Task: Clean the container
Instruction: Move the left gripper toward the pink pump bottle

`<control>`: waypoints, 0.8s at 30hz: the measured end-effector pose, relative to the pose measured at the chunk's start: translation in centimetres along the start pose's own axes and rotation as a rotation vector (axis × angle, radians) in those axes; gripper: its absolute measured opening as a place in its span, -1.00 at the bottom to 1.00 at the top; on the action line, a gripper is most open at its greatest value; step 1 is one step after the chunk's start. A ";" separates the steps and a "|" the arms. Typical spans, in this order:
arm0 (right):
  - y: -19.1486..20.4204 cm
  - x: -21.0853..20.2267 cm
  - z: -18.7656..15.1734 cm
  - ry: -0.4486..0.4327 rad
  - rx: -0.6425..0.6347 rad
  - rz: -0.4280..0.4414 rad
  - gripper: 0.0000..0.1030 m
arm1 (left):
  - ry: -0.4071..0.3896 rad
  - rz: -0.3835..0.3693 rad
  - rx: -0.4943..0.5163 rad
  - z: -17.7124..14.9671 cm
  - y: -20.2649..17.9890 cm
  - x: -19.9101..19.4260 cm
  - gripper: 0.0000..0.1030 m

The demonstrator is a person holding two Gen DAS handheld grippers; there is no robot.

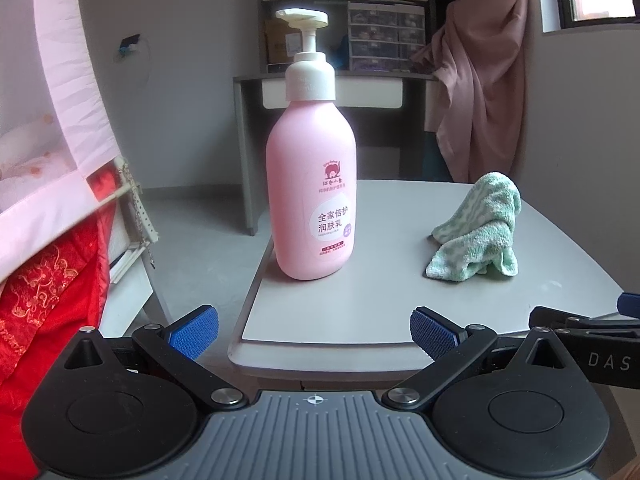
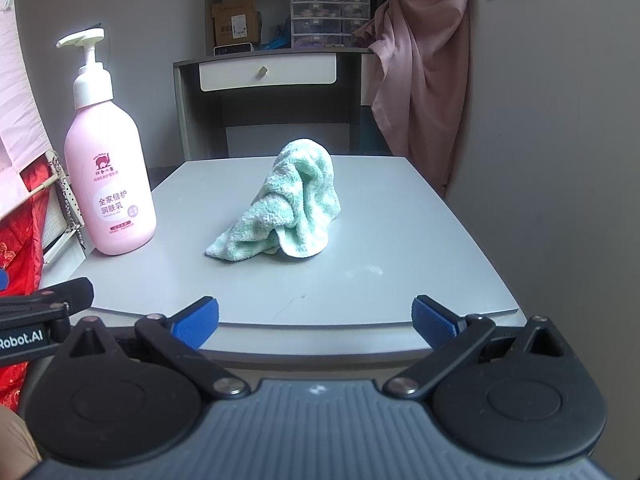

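Tall pink plastic pump bottle (image 1: 311,196) with white dispenser is standing upright on grey worktop (image 2: 360,248), crumpled mint-green terry cloth (image 2: 288,208) lying apart from it; left gripper (image 1: 314,330) and right gripper (image 2: 315,322) are being held spread wide, empty.

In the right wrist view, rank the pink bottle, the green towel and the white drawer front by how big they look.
1. pink bottle, tallest by far.
2. green towel and white drawer front cover similar areas; the drawer sits much farther back, so I won't rank them.

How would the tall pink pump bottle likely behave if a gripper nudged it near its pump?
The pink pump bottle is tall on a narrow base near the table edge, so it would probably tip. Its smooth plastic looks slippery. How full and heavy it is cannot be seen.
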State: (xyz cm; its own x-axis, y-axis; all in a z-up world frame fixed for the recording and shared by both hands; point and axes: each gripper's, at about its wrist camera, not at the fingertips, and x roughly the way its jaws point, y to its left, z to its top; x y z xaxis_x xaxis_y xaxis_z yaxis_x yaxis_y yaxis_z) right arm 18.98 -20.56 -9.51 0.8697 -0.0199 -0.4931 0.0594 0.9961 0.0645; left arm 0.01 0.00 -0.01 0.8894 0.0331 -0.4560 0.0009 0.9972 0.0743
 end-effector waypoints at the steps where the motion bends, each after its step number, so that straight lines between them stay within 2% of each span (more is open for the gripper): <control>1: 0.0 0.0 0.0 -0.001 0.000 0.000 1.00 | 0.000 -0.001 0.003 0.0 0.0 0.0 1.00; 15: 0.8 0.5 -0.1 0.004 -0.024 0.001 1.00 | -0.047 -0.037 0.000 0.4 0.6 0.2 0.97; 24: 1.2 0.7 0.0 0.006 -0.027 0.011 1.00 | -0.108 -0.034 0.019 2.5 0.9 0.4 0.97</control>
State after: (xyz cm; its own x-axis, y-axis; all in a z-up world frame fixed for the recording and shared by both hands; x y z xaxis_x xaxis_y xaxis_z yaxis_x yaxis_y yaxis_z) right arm 19.61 -19.38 -9.79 0.8673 -0.0082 -0.4977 0.0363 0.9982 0.0469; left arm 1.54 0.72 2.09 0.9327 -0.0086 -0.3605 0.0393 0.9962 0.0777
